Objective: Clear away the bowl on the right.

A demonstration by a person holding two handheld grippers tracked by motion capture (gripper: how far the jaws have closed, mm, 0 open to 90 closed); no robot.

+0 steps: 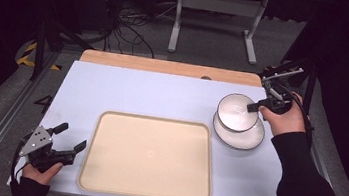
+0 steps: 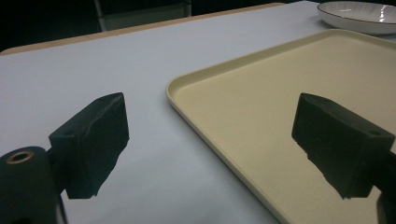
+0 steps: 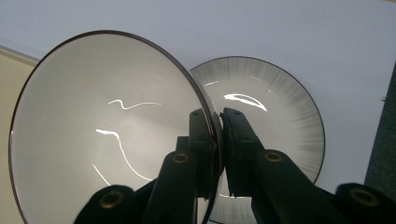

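The right gripper [image 3: 217, 135] pinches the rim of the white bowl [image 3: 102, 130], lifted above the plate [image 1: 248, 137] just right of the tray [image 1: 143, 195], while the left gripper [image 1: 69, 138], left of the tray, gapes wide and empty.

The tray [image 1: 149, 158] lies in the middle of the table [image 1: 138, 91], close to the near edge. The plate [image 1: 245, 138] sits on the table to the right of the tray, just past its far right corner. The bowl [image 1: 237, 113] is above the plate, tipped — the right gripper [image 1: 257, 108] grips its right rim, one jaw inside and one outside. The left gripper [image 1: 72, 142] is at the near left corner of the table, just left of the tray — nothing is between its jaws.
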